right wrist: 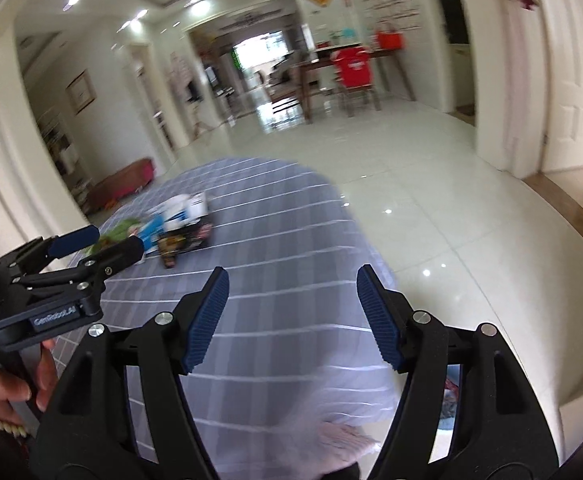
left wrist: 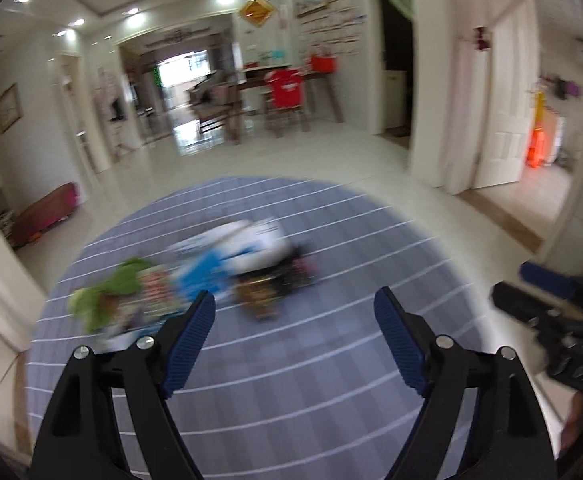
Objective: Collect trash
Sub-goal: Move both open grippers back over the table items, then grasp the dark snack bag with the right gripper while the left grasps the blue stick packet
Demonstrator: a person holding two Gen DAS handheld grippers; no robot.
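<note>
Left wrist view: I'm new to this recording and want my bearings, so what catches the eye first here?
A blurred heap of trash, with green, blue and white wrappers, lies on the round blue striped tablecloth. Just ahead of the camera the left tongs stand open and empty over the cloth, short of the heap. Beyond, a red shirt hangs on a chair by the dining table.

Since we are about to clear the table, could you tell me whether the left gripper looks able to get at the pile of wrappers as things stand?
Probably yes. The left gripper is open and empty, and the pile of wrappers lies just ahead on the blue checked cloth, nothing between them.
</note>
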